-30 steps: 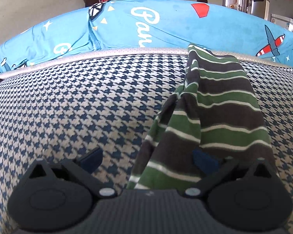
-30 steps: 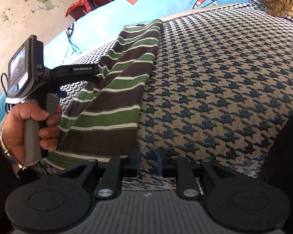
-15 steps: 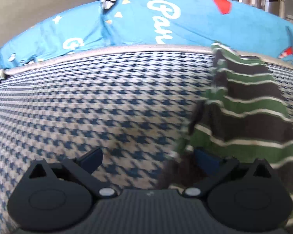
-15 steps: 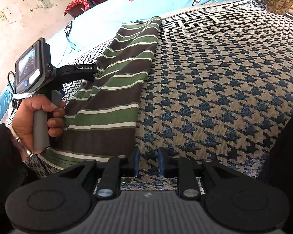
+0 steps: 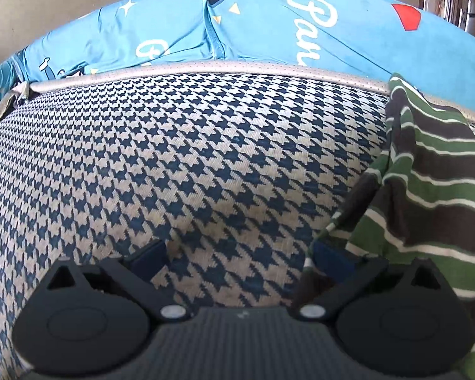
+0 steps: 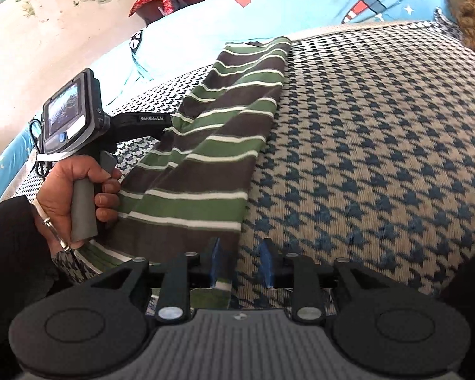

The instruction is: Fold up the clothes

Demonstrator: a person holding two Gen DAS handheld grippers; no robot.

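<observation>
The striped garment [image 6: 212, 164] runs lengthwise toward the bed's [image 6: 380, 145] far edge — the right gripper [image 6: 240, 264], parted, straddles its near corner; the left gripper [image 5: 237, 256] gapes alongside.

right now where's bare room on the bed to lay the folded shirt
Bare houndstooth mat right of the striped shirt, up to the blue sheet; also left of it, toward the grey mat edge. Crowded where the left hand-held gripper meets the shirt.
</observation>
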